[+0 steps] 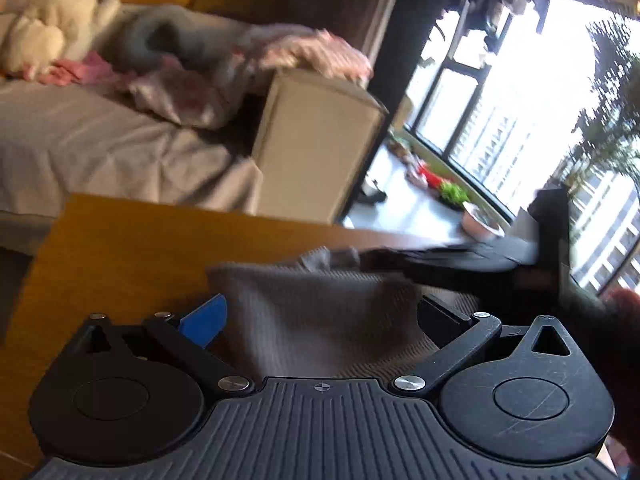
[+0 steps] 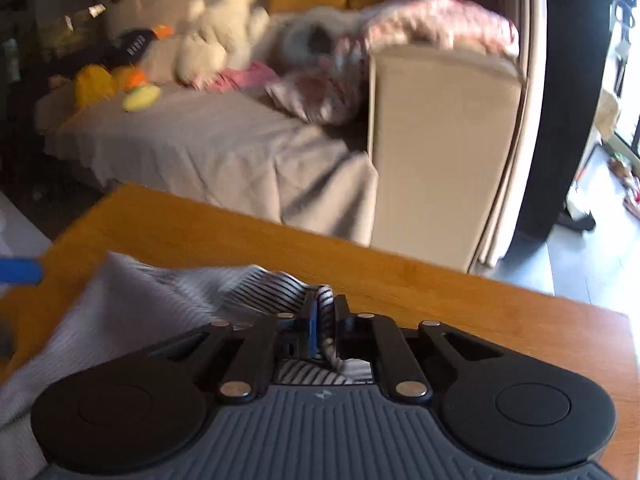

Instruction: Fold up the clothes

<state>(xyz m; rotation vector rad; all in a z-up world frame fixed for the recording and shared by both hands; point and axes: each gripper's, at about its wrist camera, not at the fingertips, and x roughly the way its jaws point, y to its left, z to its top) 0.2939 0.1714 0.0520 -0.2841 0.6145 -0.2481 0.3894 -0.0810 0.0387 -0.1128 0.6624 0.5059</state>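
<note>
A grey ribbed garment (image 1: 316, 320) lies on the wooden table (image 1: 132, 248). In the left wrist view my left gripper (image 1: 320, 316) is open, its blue pad (image 1: 206, 320) left of the cloth and its black finger right of it; the cloth sits between them. The right gripper's body (image 1: 460, 260) shows beyond, at the cloth's far edge. In the right wrist view my right gripper (image 2: 324, 308) is shut on a black-and-white striped part of the garment (image 2: 276, 288). The grey cloth (image 2: 120, 312) spreads to its left. The left gripper's blue pad (image 2: 20, 271) shows at the left edge.
A sofa with a grey cover (image 2: 208, 148) stands behind the table, with plush toys (image 2: 224, 32) and pink clothes (image 2: 436, 20) on it. Its beige armrest (image 2: 436, 148) is near the table's far edge. A large window (image 1: 520, 100) and floor clutter lie to the right.
</note>
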